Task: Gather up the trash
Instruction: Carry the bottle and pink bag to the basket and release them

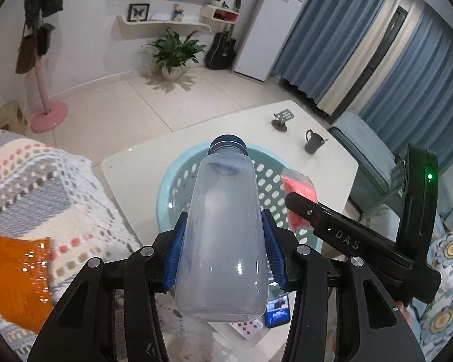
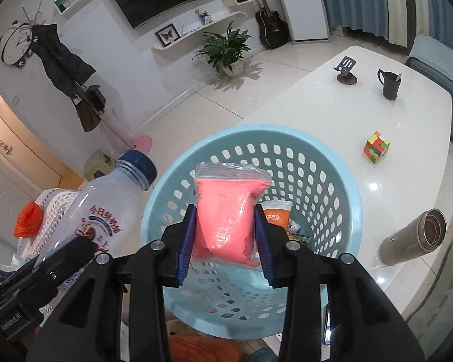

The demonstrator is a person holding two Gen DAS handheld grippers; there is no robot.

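Note:
My left gripper (image 1: 223, 244) is shut on an empty clear plastic bottle (image 1: 223, 235) with a dark blue cap, held above the near rim of a light blue perforated basket (image 1: 178, 181). The bottle also shows in the right wrist view (image 2: 105, 208), left of the basket (image 2: 332, 181). My right gripper (image 2: 225, 235) is shut on a clear bag of pink material (image 2: 229, 211), held over the basket's opening. That bag (image 1: 296, 187) and the right gripper show at the right in the left wrist view. An orange wrapper (image 2: 276, 215) and other packets lie inside the basket.
On the white table (image 2: 317, 105) stand a dark mug (image 2: 389, 83), a phone stand (image 2: 345, 71), a colour cube (image 2: 376, 147) and a steel flask (image 2: 416, 238). A knitted blanket (image 1: 30, 196) lies at left. A phone (image 1: 277, 310) lies below the bottle.

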